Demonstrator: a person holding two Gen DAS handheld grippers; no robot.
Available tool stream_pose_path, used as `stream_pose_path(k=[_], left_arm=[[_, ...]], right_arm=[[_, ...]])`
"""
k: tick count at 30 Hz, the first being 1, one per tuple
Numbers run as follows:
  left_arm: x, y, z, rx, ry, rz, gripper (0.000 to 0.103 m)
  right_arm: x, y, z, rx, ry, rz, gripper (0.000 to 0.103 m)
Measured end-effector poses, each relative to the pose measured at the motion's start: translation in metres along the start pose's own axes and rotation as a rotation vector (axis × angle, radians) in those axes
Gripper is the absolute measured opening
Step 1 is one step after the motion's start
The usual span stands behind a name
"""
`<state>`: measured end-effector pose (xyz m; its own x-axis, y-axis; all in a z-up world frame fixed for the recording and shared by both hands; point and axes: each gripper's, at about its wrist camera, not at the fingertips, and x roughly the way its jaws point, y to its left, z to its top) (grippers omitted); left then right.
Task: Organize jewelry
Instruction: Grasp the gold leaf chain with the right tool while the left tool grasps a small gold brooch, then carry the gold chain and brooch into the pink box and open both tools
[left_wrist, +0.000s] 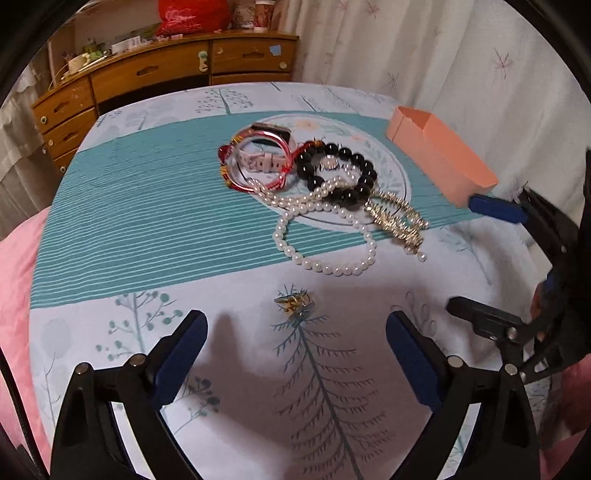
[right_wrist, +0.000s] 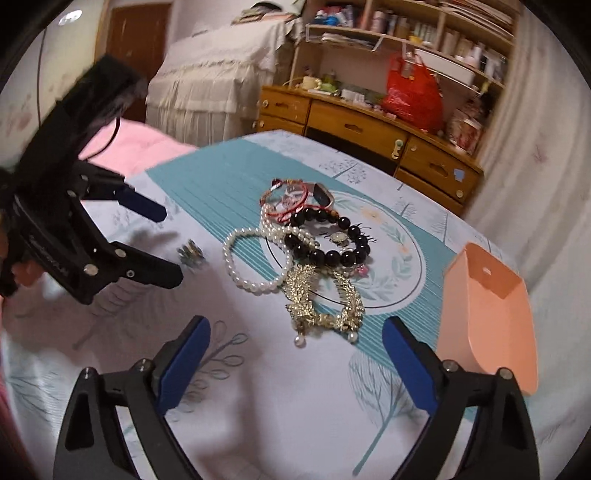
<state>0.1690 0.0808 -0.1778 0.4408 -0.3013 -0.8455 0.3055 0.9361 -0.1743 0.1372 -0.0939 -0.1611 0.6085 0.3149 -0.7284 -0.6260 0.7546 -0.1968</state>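
Wide-open jaws of the left gripper (left_wrist: 295, 365) face the small gold brooch (left_wrist: 294, 302) at twelve o'clock, nearer than the right gripper (right_wrist: 295, 365) (also wide open, holding nothing).

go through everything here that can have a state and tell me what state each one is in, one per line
Left gripper: open, empty, over the brooch.
Right gripper: open, empty.
Brooch: lying alone, apart from the pile.
Pink box: open, nothing visible inside.
Pearl strand: loose, tangled with the black beads.
Black bead bracelet: closed loop, in the pile.
Gold necklace: heaped, beside the pearls.
Watch: strap fastened, ringed by red bangles.
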Motion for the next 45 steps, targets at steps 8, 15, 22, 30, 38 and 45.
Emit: stream_pose_path(k=[8,15,22,30,38,45], left_arm=[[0.011,-0.012,0.0,0.107,-0.022,0.041,0.078],[0.016,-0.002,0.009,0.076,-0.038,0.067,0.051],[0.015,0.004,0.01,0.02,-0.057,0.045,0.019],[0.012,0.017,0.006,-0.125,-0.066,-0.01,0.011],[0.004,0.027,0.002,-0.217,-0.079,-0.018,0.011],[-0.014,0.023,0.009,-0.236,-0.107,-0.052,0.011]], right_arm=[[0.036,-0.004,0.008,-0.002,0.073,-0.002,0.079],[0.054,-0.013,0.018,0.013,0.093,0.032,0.062],[0.056,-0.015,0.024,0.003,0.103,0.017,0.048],[0.049,-0.033,0.023,0.147,0.093,0.128,0.026],[0.033,-0.063,0.025,0.349,0.055,0.241,0.025],[0.01,-0.088,0.03,0.532,0.003,0.363,0.025]])
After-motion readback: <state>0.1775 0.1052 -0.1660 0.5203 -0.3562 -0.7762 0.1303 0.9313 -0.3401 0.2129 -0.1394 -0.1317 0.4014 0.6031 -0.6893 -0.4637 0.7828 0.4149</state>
